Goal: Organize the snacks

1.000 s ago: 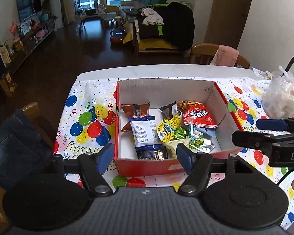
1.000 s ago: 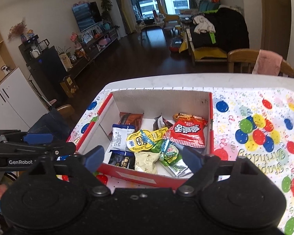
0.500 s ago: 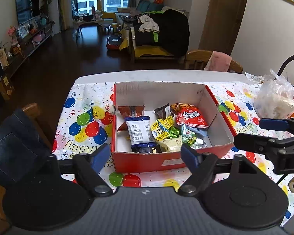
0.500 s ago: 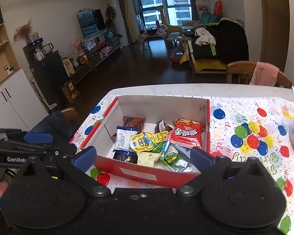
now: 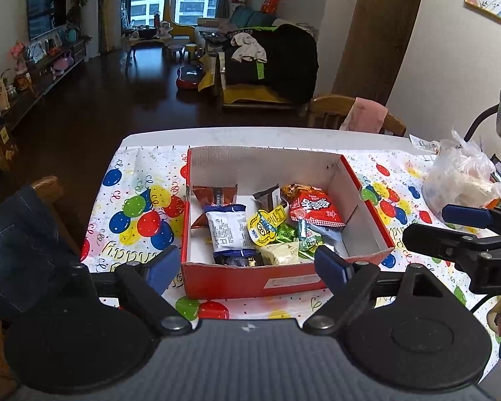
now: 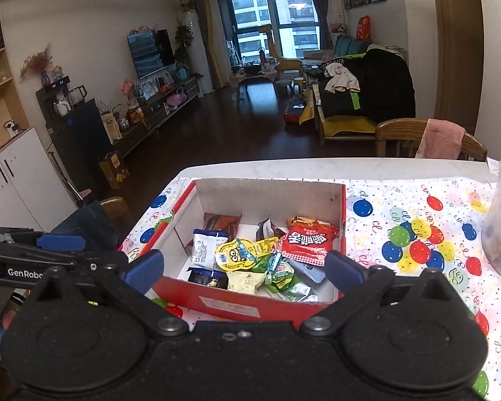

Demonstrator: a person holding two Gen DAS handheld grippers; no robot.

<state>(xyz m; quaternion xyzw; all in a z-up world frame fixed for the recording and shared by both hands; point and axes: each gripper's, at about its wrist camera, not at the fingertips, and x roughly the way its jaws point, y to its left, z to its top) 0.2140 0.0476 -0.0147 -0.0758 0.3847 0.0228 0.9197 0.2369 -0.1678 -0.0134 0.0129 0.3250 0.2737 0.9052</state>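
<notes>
1. Left wrist view: the left gripper (image 5: 245, 265) is hovering just short of the red box (image 5: 250, 279) on the counter (image 5: 250, 135), its fingers (image 5: 160, 267) opening with nothing between them.
2. Right wrist view: the right gripper (image 6: 243, 267) is hanging before the same box, fingers (image 6: 344, 270) spread wide and empty; the red snack bag (image 6: 309, 239) and yellow pack (image 6: 237, 255) are lying inside it.
</notes>
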